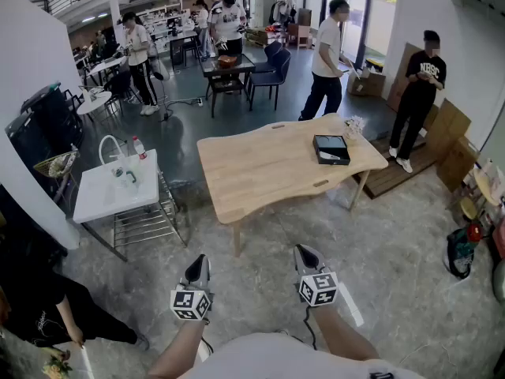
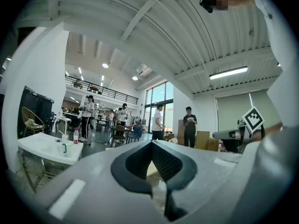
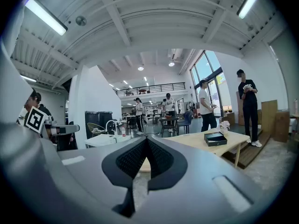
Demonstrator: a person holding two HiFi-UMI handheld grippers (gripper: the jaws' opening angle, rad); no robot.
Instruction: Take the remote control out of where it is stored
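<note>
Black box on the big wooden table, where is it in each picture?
Head view: the black box sits near the far right end of the wooden table.
Left gripper view: not in it.
Right gripper view: right of centre, on the table.
Shared landmark: the person in black.

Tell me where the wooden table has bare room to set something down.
The wooden table is bare across its left end and middle, edge to edge. Only its right end is crowded: the black box lies there, with flowers beyond it at the far corner. The white table is bare on its near half; a bottle stands at its far edge.
</note>
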